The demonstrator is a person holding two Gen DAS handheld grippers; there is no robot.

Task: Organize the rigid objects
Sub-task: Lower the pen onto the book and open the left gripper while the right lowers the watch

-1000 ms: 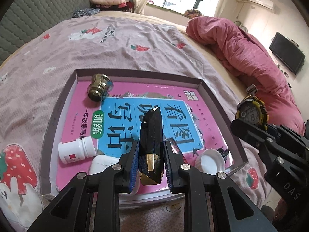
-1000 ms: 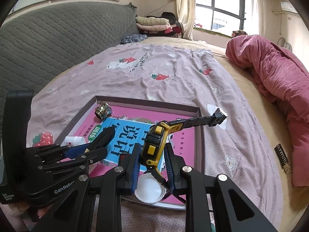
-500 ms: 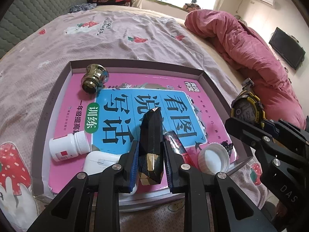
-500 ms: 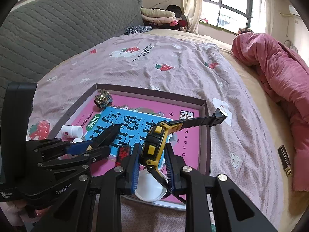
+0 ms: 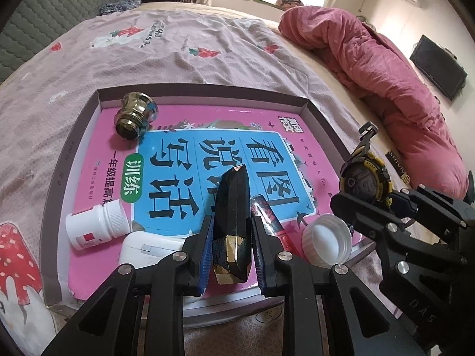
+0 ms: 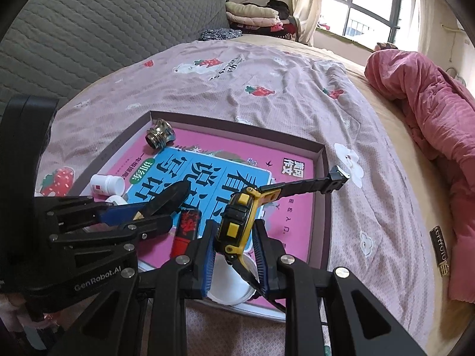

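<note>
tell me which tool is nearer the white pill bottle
Left. The left tool, shut on the black faceted piece, is just beside the white pill bottle; the right tool, holding the watch, sits farther across the tray.

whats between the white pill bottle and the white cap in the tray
In the left wrist view, between pill bottle and cap: white case, held black faceted piece, red tube.

Two black angular grippers, left gripper [image 5: 231, 244], right gripper [image 6: 234, 255], blue-padded jaws, silver screws, white lettering, perhaps "GenRobot.AI"

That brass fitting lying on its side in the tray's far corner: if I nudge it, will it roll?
Probably. The brass fitting is round-bodied and lies on its side on the smooth book cover. Its flared end suggests a curving roll. Looks like metal, likely heavy for its size.
</note>
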